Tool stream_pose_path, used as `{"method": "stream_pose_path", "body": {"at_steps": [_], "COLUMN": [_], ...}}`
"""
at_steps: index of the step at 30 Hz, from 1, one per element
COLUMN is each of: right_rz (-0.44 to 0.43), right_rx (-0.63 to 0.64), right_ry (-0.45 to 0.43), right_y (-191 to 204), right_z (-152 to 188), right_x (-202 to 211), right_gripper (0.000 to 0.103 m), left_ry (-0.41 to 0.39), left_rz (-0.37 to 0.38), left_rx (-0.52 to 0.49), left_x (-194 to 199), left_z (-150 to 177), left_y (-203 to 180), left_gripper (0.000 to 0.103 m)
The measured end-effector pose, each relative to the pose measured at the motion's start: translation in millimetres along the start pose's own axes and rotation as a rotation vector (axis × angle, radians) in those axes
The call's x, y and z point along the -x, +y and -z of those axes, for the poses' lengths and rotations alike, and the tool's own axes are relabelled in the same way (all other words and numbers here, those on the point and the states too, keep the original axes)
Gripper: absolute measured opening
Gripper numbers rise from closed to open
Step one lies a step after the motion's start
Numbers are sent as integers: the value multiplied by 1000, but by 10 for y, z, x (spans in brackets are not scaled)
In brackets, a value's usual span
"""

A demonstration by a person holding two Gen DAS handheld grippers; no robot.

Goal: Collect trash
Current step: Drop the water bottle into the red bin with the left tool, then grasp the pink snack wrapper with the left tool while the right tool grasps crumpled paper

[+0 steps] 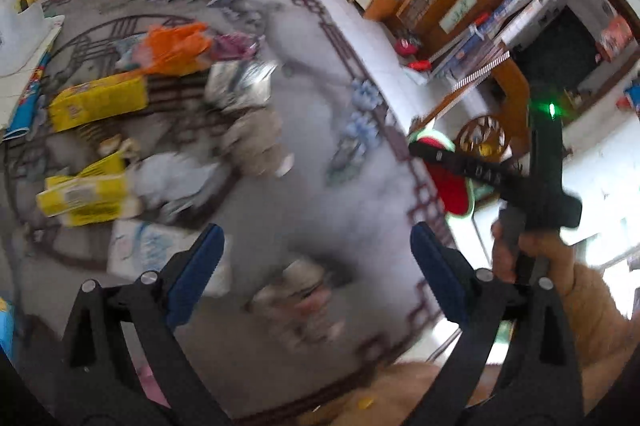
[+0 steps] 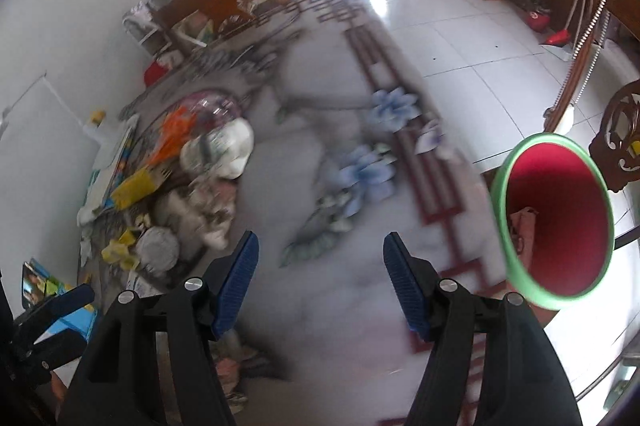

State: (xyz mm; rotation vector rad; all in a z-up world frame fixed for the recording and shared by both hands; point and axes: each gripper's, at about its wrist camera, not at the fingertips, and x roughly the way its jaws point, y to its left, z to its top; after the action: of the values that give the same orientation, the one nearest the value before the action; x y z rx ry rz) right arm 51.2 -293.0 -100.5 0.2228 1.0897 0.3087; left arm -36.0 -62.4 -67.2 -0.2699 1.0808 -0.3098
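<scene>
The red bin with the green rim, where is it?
In the right wrist view the bin stands at the right, on the white floor just off the rug's edge, beside a carved wooden chair.

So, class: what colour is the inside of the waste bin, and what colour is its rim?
Red inside, green rim, waste bin; clearest in the right wrist view.

BLURRED: trash heap [image 1: 160,130] on the worktop [image 1: 320,186], single pieces smeared, print on yellow cartons [image 1: 96,102] unreadable | CUT OFF: blue item [image 1: 6,326] at left wrist view's edge | HIDDEN: bin [image 2: 556,226] floor behind its rim, pink scrap [image 2: 522,230] inside unidentifiable | BLURRED: crumpled thing [image 2: 234,370] below the right tool [image 2: 320,286], kind unclear
</scene>
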Motion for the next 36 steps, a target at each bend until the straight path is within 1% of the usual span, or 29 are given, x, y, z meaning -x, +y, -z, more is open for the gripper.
{"method": "stream_pose_path", "body": {"at_steps": [2,6,9,10,12,15,17,21,24,25,26,27,28,30,31,32,33,34,35,36], "right_rz": [-8,4,12,13,13,16,13,5,-13,-23,-31,-45,-69,-72,-66,-75,-90,-107,-105,-99], "right_rx": [7,53,67,67,72,91,100,140,188,203,215,226,234,263,265,250,237,231,246,258], "right_ry": [19,61,107,120,147,169,179,191,196,200,210,234,242,254,267,285,296,307,313,311], "right_y": [138,370,505,527,604,714,776,890,931,931,929,923,917,929,930,921,920,934,969,996], "right_z": [84,282,455,494,584,673,711,762,815,831,845,859,874,911,929,949,958,971,981,981], "right_x": [-33,-90,-198,-224,-288,-341,-363,-391,-371,-373,-382,-404,-414,-456,-481,-496,-495,-491,-490,-485], "right_gripper": [65,67,67,67,67,67,67,67,67,68,69,69,70,70,70,70,70,70,70,70], "left_ry": [45,127,219,262,323,362,374,378,378,372,367,353,327,297,278,265,252,235,226,221], "left_rz": [-1,-28,-28,-35,-35,-29,-16,-31,-37,-59,-84,-94,-91,-115,-132,-133,-128,-122,-117,-107], "left_rx": [-36,-102,-111,-110,-92,-41,-2,54,120,131,139,156,171,150,147,154,163,179,191,204], "left_x": [114,251,234,192,96,-21,-80,-156,-224,-233,-236,-230,-212,-194,-162,-128,-97,-69,-68,-69], "left_z": [113,394,641,747,925,1073,1152,1230,1258,1242,1231,1218,1208,1190,1167,1142,1119,1088,1065,1045], "left_y": [174,434,628,687,793,886,921,966,998,998,998,997,993,968,945,930,922,930,941,963], "left_gripper": [92,93,93,93,93,93,93,93,90,82,79,77,73,65,56,46,44,39,34,33]}}
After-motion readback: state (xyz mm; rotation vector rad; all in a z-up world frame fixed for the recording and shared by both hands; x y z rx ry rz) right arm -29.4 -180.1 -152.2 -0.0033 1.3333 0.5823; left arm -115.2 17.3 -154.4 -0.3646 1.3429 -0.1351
